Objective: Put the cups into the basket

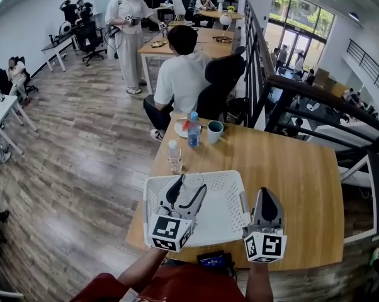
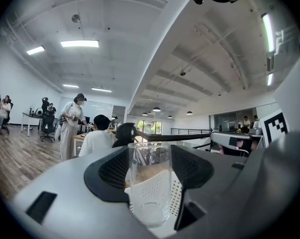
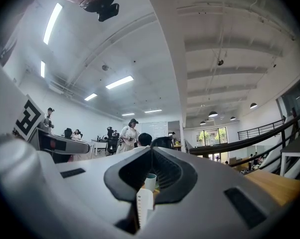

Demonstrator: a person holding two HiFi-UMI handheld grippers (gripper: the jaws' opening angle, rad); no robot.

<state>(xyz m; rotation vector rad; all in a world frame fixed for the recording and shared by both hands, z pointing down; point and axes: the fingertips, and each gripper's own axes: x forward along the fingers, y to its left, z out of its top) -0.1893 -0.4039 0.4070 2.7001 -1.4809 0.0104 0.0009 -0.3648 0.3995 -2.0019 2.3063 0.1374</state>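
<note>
Fingers (image 2: pixel 110 176) of left gripper (image 2: pixel 150 156) clamp glass (image 2: pixel 150 198) over basket (image 1: pixel 222 174).

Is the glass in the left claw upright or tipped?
Upright. The glass sits in the left claw, rim up and base down, over the basket.

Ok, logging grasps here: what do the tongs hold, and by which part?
The left tongs clamp the clear glass by its side walls, over the basket. The right tongs seem to pinch the basket's right rim.
</note>
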